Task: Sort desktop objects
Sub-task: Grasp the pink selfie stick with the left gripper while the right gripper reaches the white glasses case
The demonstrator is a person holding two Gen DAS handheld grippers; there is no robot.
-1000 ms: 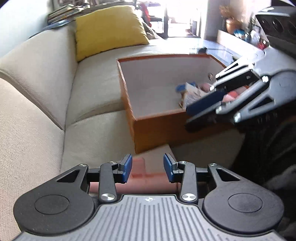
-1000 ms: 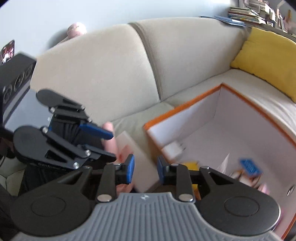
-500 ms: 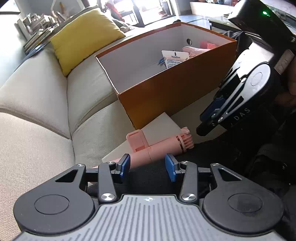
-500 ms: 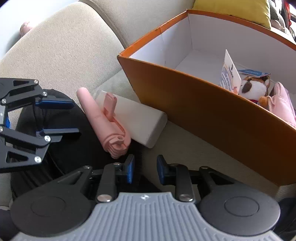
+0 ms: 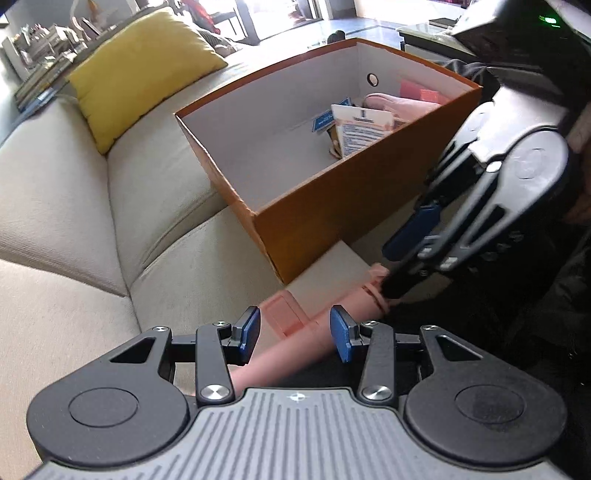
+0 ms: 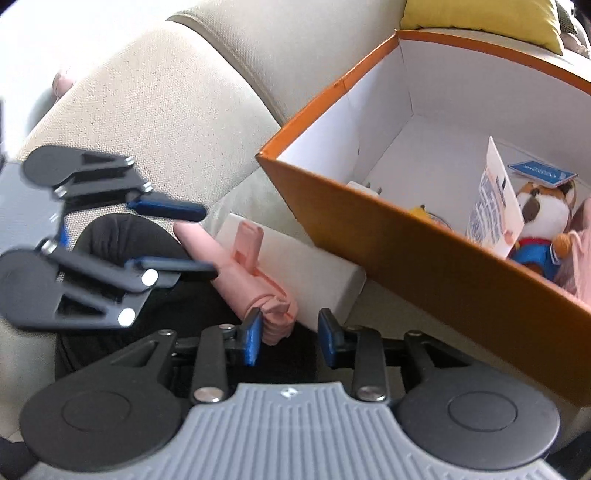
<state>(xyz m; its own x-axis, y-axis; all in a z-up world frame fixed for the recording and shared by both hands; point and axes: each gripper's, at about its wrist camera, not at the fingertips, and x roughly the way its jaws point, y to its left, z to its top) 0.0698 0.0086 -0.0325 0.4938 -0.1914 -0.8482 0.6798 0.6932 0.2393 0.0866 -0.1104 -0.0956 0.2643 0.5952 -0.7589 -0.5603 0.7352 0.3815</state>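
left wrist view: pink tool (image 5: pixel 295 350) lies between the released left gripper (image 5: pixel 294 334) jaws, on a white box (image 6: pixel 306 266). right gripper (image 6: pixel 290 334) jaws opening, tool tip just inside. clamp the shaft squarely, then lift into the orange box (image 5: pixel 332 206).

Two matching handheld tools: left gripper (image 5: pixel 294 334) and right gripper (image 6: pixel 290 339), both matte black plastic with blue pads on the fingertips (image 5: pixel 248 332). Round black discs on either side, grey ribbed plate (image 5: pixel 295 432) with a small cross mark in the middle, silver screws (image 5: pixel 215 392) at the linkage pivots. Boxy black housing with a green light (image 5: pixel 546 18) behind the right one.
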